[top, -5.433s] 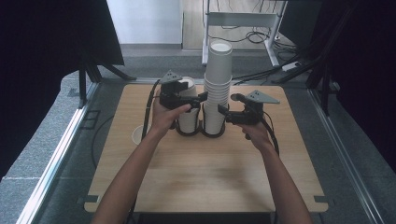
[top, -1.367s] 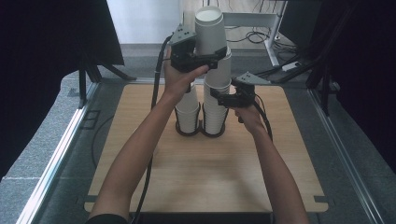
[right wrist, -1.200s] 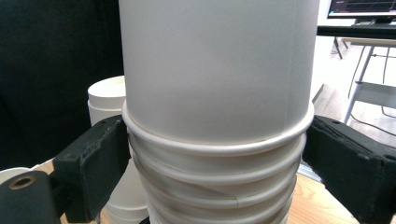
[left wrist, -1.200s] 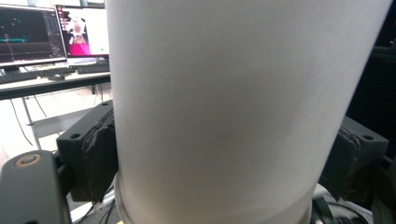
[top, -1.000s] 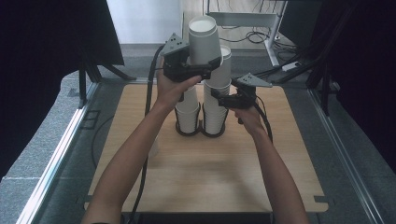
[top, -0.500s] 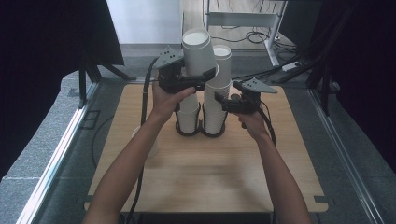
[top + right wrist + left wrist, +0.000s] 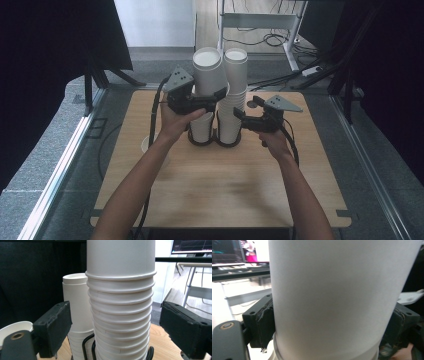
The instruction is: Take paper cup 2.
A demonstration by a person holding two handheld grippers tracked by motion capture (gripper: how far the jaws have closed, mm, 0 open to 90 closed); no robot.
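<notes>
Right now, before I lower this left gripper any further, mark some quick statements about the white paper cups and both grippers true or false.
1. The left gripper is shut on a white paper cup. True.
2. The right gripper grips the tall stack of white paper cups. False: its jaws stand open on either side.
3. The held cup rests on the wooden table. False: it is raised above the short cup stack.
4. Both stacks stand in black wire rings. True.

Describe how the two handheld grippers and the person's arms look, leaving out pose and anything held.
Both the left gripper and right gripper are black, each topped with a grey three-cornered plate and trailing a black cable. Their blocky jaws carry worn black pads. The forearms are bare, with no sleeves visible.
</notes>
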